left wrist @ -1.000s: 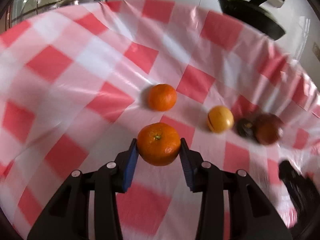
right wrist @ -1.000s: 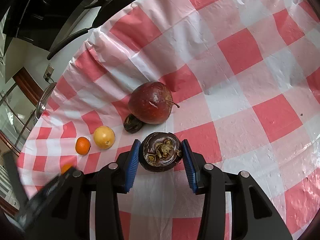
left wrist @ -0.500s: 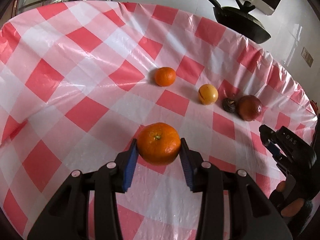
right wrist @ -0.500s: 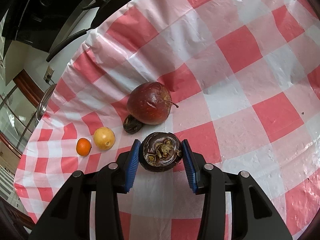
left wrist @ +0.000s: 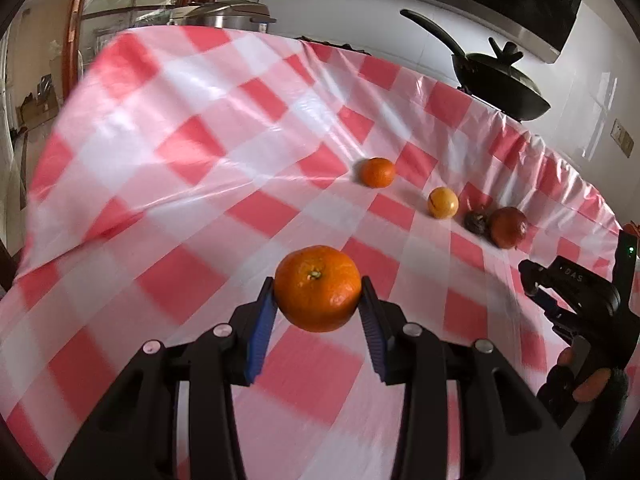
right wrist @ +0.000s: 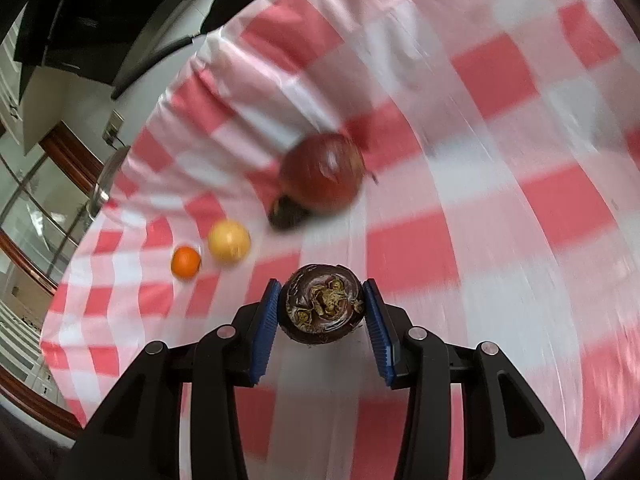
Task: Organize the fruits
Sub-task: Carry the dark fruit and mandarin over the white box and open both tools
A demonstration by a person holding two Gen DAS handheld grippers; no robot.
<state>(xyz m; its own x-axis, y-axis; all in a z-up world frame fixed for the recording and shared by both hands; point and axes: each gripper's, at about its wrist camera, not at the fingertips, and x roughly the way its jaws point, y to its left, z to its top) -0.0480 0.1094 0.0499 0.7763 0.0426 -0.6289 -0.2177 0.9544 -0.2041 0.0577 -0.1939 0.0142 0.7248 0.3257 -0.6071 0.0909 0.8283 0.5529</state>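
A: Left wrist view first. Left gripper [left wrist: 318, 300] clamped on a big orange [left wrist: 317, 288], blue pads [left wrist: 260, 330] tight on both sides, held above the checkered tablecloth [left wrist: 192, 208]. Further toward the far edge: small orange [left wrist: 377, 172], yellow fruit [left wrist: 442, 202], tiny dark fruit [left wrist: 476, 222] touching a red apple [left wrist: 508, 227]. Black pan [left wrist: 500, 80] past the far edge. Right gripper [left wrist: 544, 304] poking in at the right edge.

B: And the right wrist view?

A: Right gripper [right wrist: 322, 306] squeezing a dark purple fruit [right wrist: 322, 304], dried stem end facing the camera, over the tablecloth [right wrist: 500, 240]. Blurry beyond: apple [right wrist: 322, 174] with the dark fruit [right wrist: 286, 214] against it, then yellow fruit [right wrist: 229, 240] and small orange [right wrist: 186, 262], just beside each other toward the left edge.
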